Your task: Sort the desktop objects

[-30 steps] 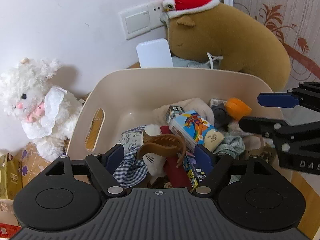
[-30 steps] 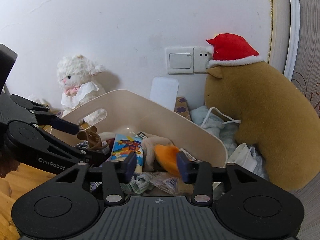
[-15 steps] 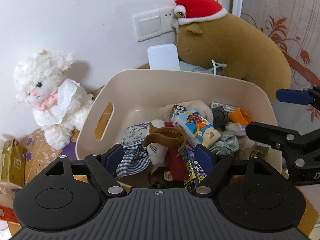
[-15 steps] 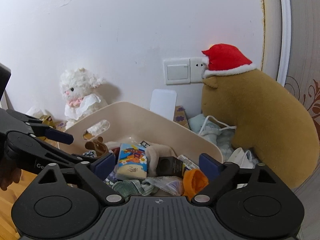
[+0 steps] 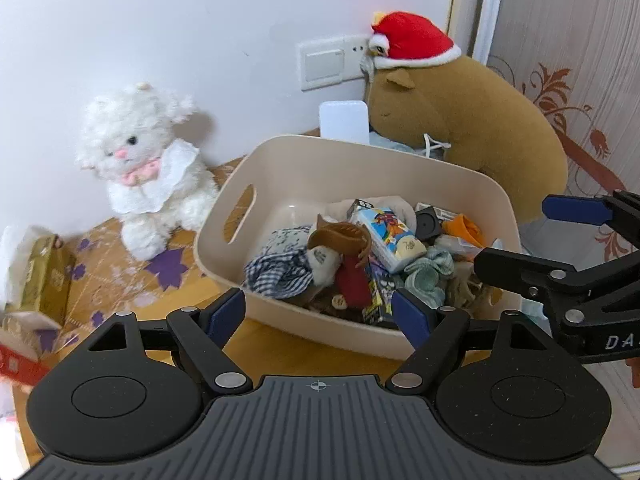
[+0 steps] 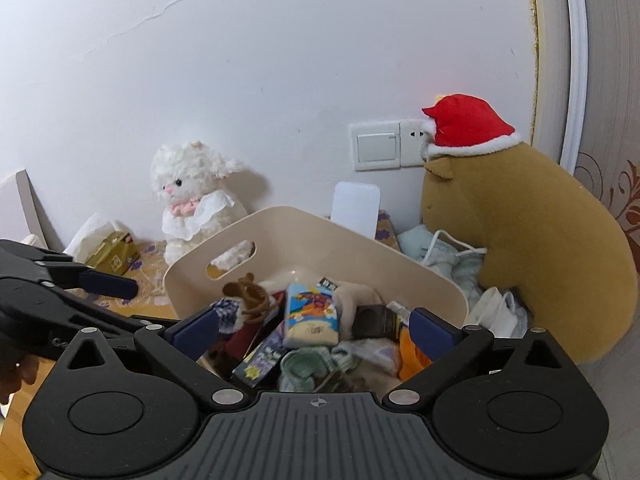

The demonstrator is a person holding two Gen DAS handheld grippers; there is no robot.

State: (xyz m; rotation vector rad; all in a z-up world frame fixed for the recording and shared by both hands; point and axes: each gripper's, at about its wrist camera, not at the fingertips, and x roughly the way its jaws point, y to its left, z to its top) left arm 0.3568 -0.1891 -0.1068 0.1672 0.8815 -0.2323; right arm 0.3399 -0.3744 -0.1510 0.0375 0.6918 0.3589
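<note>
One beige bin (image 5: 400,168) is seen below both grippers, piled with small items – orange piece (image 6: 408,354) lies in the bin near the right gripper (image 6: 316,326), whose jaws are opening, nothing gripped. Left gripper (image 5: 318,312) is spread wide, empty. Two plush toys are counted – white (image 5: 144,160), brown (image 5: 472,120).

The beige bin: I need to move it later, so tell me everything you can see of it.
The beige bin looks like smooth matte plastic, with rounded corners, flaring walls and an oval handle slot in one end wall. It stands upright on the wooden desk, between a white plush toy and a brown plush toy. It is heaped with small things: a tissue pack, a hair claw, checked cloth. Neither gripper touches it.
</note>
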